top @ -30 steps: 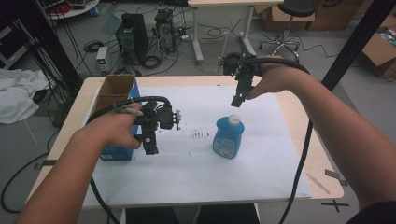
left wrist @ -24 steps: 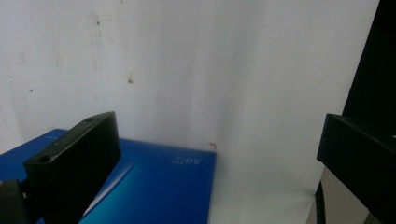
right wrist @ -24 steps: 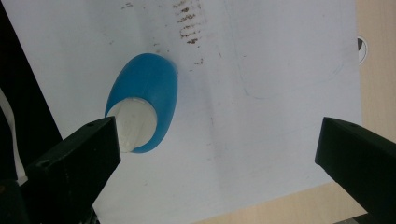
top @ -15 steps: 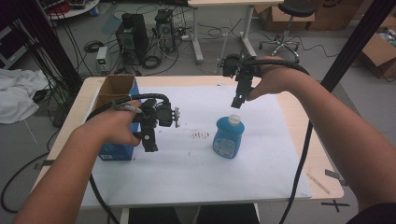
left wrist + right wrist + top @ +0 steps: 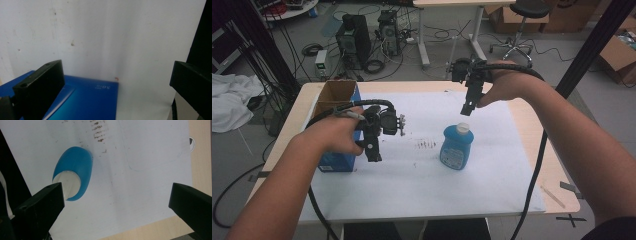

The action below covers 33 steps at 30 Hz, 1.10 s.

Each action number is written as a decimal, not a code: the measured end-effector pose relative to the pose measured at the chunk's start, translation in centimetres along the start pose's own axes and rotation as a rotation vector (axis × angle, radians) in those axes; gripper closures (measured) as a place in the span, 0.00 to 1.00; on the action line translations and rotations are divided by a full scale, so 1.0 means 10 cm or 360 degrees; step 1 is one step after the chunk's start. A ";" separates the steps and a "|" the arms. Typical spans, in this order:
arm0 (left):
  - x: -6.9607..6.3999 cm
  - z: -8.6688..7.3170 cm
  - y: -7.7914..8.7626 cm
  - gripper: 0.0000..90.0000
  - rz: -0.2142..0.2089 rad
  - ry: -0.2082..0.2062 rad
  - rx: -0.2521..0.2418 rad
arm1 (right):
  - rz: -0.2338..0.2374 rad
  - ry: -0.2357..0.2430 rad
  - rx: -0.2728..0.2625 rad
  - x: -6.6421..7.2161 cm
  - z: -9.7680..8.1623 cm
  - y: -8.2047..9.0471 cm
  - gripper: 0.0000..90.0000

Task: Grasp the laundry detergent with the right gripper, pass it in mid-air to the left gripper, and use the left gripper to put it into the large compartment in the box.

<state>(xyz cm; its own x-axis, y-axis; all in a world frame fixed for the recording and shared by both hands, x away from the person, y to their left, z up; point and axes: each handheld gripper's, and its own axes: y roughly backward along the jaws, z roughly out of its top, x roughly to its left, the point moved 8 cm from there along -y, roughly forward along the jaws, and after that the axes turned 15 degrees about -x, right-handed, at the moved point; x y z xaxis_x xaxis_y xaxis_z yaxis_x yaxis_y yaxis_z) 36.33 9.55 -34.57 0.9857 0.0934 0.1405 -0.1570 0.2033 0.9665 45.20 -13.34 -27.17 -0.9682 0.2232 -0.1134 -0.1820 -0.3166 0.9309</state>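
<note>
A blue bottle (image 5: 456,146) with a white cap stands upright on the white sheet (image 5: 422,175) near the table's middle. My right gripper (image 5: 467,107) hangs above and just behind it, pointing down, jaws wide apart and holding nothing. From the right gripper view the bottle (image 5: 75,171) sits up and to the left, outside the jaws. A blue box (image 5: 332,160) lies at the sheet's left side. My left gripper (image 5: 373,153) hovers by its right edge, open and empty. In the left gripper view the blue box (image 5: 82,100) lies low between the jaws.
An open cardboard box (image 5: 334,92) stands at the table's back left, just behind the blue box. Dark smudges (image 5: 427,145) mark the sheet between the two grippers. Bare wood (image 5: 557,175) runs along the table's right edge. Cables trail from both grippers.
My left gripper has drifted slightly toward the front of the table. The right gripper and the bottle have hardly moved.
</note>
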 end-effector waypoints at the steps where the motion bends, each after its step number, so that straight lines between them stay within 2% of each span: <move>1: 0.00 0.00 0.00 0.00 -0.0001 -0.0007 0.0007 | -0.0004 0.0000 0.0001 0.00 -0.01 0.01 0.00; 12: -0.02 0.01 0.03 0.00 0.0004 -0.0024 0.0001 | -0.0025 -0.0027 -0.0028 0.08 -0.13 0.09 0.00; 22: -0.05 0.05 0.06 0.00 0.0006 -0.0041 -0.0016 | -0.0043 -0.0069 -0.0050 0.18 -0.32 0.17 0.00; 27: -0.05 0.06 0.08 0.00 0.0012 -0.0062 -0.0017 | -0.0039 -0.0095 -0.0080 0.24 -0.44 0.15 0.00; 33: -0.07 0.06 0.09 0.00 0.0011 -0.0067 -0.0023 | -0.0021 -0.0129 -0.0149 0.32 -0.61 0.03 0.00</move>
<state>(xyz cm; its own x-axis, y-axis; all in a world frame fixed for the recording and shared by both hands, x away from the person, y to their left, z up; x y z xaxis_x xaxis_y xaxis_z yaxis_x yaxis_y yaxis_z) 35.58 9.06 -33.69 0.9862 0.0540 0.1567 -0.1647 0.2169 0.9622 41.04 -18.38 -29.37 -0.9492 0.3004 -0.0938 -0.2138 -0.3970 0.8926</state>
